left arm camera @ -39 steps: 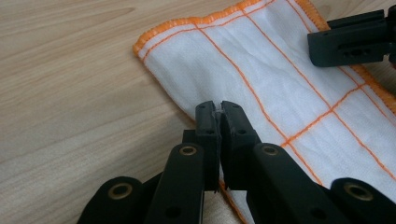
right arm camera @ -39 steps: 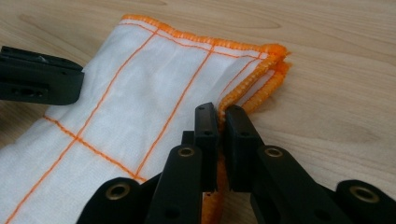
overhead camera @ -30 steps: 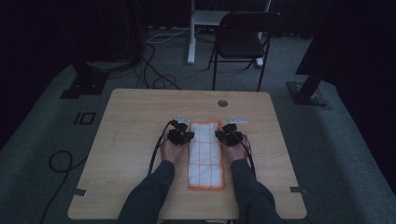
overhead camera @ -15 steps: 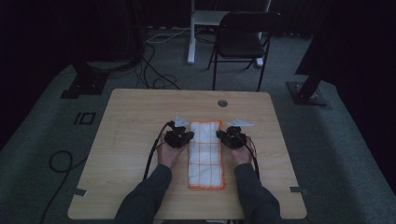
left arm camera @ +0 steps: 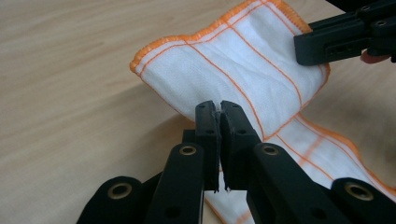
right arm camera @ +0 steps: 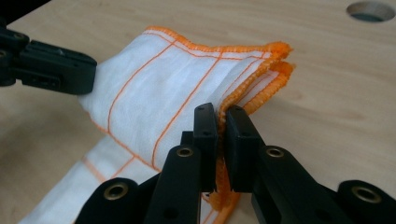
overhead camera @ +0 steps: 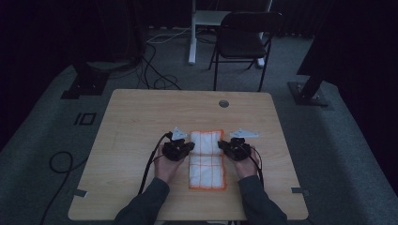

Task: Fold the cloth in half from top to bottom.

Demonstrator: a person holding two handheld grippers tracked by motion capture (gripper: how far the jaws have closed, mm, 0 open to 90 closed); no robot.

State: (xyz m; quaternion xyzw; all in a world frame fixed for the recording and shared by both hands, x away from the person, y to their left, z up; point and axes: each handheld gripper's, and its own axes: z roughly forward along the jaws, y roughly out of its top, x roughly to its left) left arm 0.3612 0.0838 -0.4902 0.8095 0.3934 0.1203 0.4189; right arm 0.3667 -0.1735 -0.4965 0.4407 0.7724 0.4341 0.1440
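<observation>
Cloth point(overhead camera: 206, 159), white with orange edging, lies mid-table point(overhead camera: 141, 122), far part lifted and folding over. Left gripper point(overhead camera: 184, 149) and right gripper point(overhead camera: 229, 148) each pinch a side edge. Nearby: a table hole point(overhead camera: 224, 103); a chair point(overhead camera: 244, 42) beyond. The gripper views show doubled hems between the jaws.

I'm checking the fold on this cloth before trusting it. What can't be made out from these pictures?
- Cloth near end: left gripper view, cut off by the bottom edge behind the left gripper.
- Pinched hem: right gripper view, covered by the right gripper pads.
- Layer count at the fold: high view, too small and dim.
- Table near edge: high view, hidden by sleeves.
</observation>
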